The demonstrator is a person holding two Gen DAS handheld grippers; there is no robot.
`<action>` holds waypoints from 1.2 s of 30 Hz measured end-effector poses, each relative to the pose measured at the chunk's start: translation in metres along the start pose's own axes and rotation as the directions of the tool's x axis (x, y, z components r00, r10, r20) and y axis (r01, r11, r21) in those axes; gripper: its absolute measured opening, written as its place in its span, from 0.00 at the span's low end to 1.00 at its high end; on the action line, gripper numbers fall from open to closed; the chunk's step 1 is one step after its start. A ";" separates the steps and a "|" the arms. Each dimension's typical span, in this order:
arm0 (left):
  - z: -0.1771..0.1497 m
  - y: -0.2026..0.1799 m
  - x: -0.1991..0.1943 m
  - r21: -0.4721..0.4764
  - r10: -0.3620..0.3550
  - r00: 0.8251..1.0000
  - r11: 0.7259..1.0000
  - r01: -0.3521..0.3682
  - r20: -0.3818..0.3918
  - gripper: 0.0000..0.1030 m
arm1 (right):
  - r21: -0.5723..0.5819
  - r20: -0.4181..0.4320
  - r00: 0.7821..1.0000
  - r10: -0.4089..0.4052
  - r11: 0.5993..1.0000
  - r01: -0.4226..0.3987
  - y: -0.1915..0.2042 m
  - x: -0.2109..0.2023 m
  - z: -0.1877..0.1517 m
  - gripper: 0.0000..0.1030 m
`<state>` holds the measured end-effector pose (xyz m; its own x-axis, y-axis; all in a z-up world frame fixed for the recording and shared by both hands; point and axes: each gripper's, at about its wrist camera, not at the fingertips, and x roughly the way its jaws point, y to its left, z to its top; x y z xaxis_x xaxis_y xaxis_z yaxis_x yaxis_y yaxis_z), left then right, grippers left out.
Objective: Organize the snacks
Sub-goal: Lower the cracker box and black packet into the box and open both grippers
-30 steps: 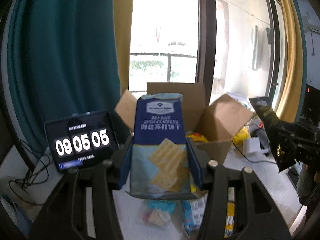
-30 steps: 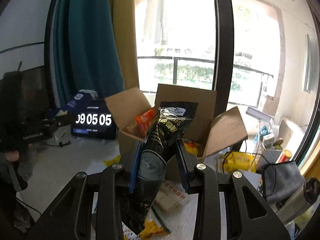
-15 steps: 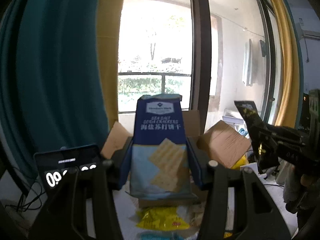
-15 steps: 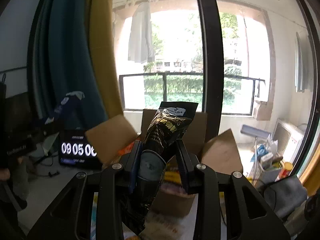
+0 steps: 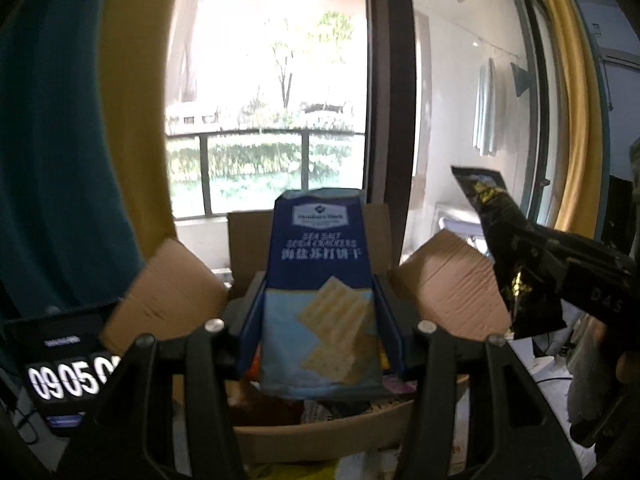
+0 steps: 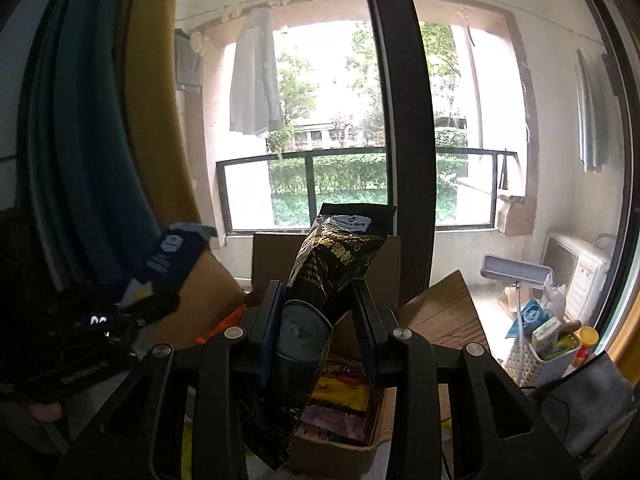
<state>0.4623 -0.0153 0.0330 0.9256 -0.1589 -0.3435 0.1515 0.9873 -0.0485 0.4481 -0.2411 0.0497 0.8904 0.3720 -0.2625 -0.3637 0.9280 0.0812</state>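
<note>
Two snack packs are held above the open cardboard box point(image 5: 436, 280): the left gripper point(image 5: 320, 332) is clamped on the blue cracker bag point(image 5: 320, 280), the right gripper point(image 6: 316, 328) on the black snack bag point(image 6: 332, 272). To place them well, lower each upright into a free gap and avoid pinning the flaps. Packets already inside are blurred and mostly hidden; the clock screen point(image 5: 60, 376) is cut off.

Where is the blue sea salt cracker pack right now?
The cracker pack stands upright between the left gripper fingers, centred in the left wrist view, in front of the open cardboard box.
</note>
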 end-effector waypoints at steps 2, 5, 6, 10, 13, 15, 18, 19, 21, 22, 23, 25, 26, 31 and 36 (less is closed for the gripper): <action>-0.003 0.002 0.019 -0.009 -0.006 0.999 1.000 0.005 -0.038 0.51 | 0.003 -0.006 1.000 -0.013 1.000 0.013 -0.004 0.013 -0.002 0.35; -0.008 0.003 0.042 -0.024 0.007 0.997 1.000 -0.009 -0.078 0.78 | 0.021 -0.026 0.999 -0.036 0.999 0.036 -0.013 0.035 -0.006 0.35; -0.009 0.004 0.047 -0.030 0.002 0.996 1.000 -0.004 -0.088 0.83 | 0.025 -0.038 0.998 -0.048 0.998 0.049 -0.016 0.044 -0.008 0.36; -0.009 0.009 0.052 -0.039 0.024 0.996 0.999 -0.028 -0.087 0.84 | 0.010 -0.112 0.991 -0.077 0.997 0.078 -0.018 0.077 -0.017 0.50; -0.009 0.011 0.049 -0.046 0.029 0.995 0.998 -0.033 -0.093 0.84 | 0.003 -0.103 0.992 -0.068 0.998 0.068 -0.014 0.077 -0.021 0.62; -0.009 0.008 0.047 -0.050 0.035 0.994 0.998 -0.040 -0.104 0.85 | -0.022 -0.097 0.993 -0.063 0.998 0.061 -0.008 0.074 -0.021 0.62; -0.009 0.010 0.041 -0.067 0.031 0.994 0.997 -0.038 -0.106 0.85 | -0.038 -0.100 0.994 -0.049 0.998 0.045 -0.001 0.068 -0.019 0.62; -0.009 0.009 0.038 -0.069 0.030 0.994 0.997 -0.037 -0.103 0.85 | -0.041 -0.100 0.994 -0.046 0.998 0.042 0.000 0.067 -0.019 0.62; -0.008 0.007 0.031 -0.064 0.025 0.995 0.997 -0.031 -0.094 0.85 | -0.047 -0.096 0.994 -0.044 0.998 0.039 0.004 0.060 -0.016 0.62; -0.006 0.006 0.029 -0.062 0.022 0.996 0.998 -0.027 -0.091 0.85 | -0.048 -0.097 0.994 -0.041 0.998 0.037 0.005 0.058 -0.016 0.62; -0.006 0.005 0.023 -0.060 0.019 0.996 0.998 -0.024 -0.085 0.85 | -0.048 -0.098 0.994 -0.039 0.998 0.035 0.006 0.056 -0.016 0.62; -0.006 0.004 0.013 -0.056 0.018 0.997 0.998 -0.023 -0.075 0.85 | -0.052 -0.096 0.995 -0.040 0.998 0.035 0.009 0.049 -0.014 0.62; -0.006 0.004 0.008 -0.054 0.017 0.997 0.998 -0.021 -0.072 0.85 | -0.055 -0.097 0.995 -0.038 0.998 0.032 0.011 0.044 -0.014 0.62; -0.003 0.000 -0.029 -0.048 0.001 0.999 0.999 -0.003 -0.033 0.85 | -0.050 -0.095 0.995 -0.027 0.998 0.022 0.020 0.022 -0.012 0.62; -0.007 -0.009 -0.059 -0.028 -0.016 1.000 0.999 0.015 -0.024 0.85 | -0.028 -0.099 0.995 -0.013 1.000 0.011 0.027 -0.001 -0.013 0.62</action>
<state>0.4038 -0.0145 0.0473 0.9146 -0.1745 -0.3648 0.1560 0.9845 -0.0798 0.4342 -0.2168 0.0397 0.8636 0.3554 -0.3576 -0.3618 0.9308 0.0513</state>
